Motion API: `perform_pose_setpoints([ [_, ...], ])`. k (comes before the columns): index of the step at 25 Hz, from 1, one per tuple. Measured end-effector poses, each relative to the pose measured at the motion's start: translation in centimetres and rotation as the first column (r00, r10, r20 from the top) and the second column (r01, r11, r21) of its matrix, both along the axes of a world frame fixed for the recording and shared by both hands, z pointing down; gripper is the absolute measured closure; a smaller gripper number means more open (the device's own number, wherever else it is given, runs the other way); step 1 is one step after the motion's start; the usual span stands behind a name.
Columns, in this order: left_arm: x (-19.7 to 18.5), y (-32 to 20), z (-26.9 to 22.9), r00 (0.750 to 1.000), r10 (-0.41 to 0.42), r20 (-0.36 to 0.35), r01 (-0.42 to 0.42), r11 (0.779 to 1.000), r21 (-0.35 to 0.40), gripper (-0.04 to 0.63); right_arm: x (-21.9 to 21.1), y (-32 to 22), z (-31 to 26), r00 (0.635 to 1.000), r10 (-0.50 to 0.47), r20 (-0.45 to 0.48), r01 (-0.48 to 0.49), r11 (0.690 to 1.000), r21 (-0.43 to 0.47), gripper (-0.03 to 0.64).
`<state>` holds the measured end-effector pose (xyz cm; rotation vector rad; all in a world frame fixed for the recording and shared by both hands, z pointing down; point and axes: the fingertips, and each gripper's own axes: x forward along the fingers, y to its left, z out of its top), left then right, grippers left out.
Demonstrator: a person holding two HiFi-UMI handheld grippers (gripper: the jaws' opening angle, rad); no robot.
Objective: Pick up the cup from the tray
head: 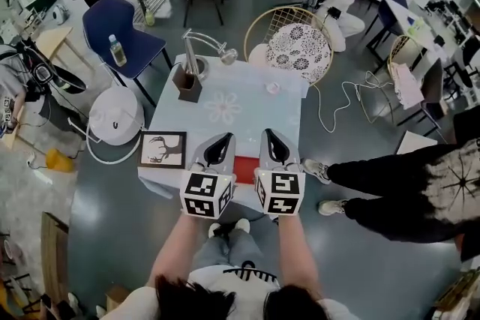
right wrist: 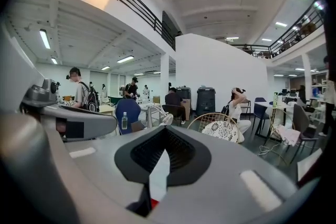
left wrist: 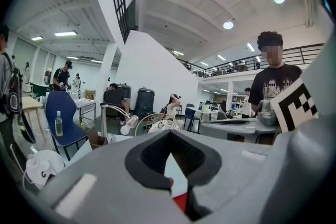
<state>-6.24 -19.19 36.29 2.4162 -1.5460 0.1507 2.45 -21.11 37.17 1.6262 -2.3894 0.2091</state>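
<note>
Two handheld grippers hang side by side over the near edge of a table [head: 247,116] in a busy open workshop, seen from above. The left gripper [head: 224,137], lower centre of the frame, has its jaws clenched together with nothing between them. The right gripper [head: 268,133], just beside it, is likewise clenched and empty. Each gripper view looks out level across the room rather than down at the tabletop.

A red tray [head: 245,170] shows as a narrow strip between the two grippers at the table's near edge, most of it hidden beneath them. What appears to be the cup [head: 272,88], small and pale, sits on the flower-print cloth toward the table's upper right, well apart from the tray and from both grippers.

A brown box [head: 187,84] and a bent lamp [head: 206,45] stand at the table's upper left corner. A framed deer picture [head: 163,149] lies at its lower left. A blue chair [head: 120,30] stands upper left, and a wicker chair [head: 298,45] sits just beyond the table.
</note>
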Motion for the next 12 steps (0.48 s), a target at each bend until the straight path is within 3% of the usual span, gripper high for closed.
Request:
perform_pose_setpoints([
  [12,0.6,2.2,-2.6,0.996,0.049,-0.068,-0.047,0.998,0.036,0.595,-0.1,3.8,-2.9,1.0,0.031,-0.004,-0.031,0.998,0.046,0.597],
])
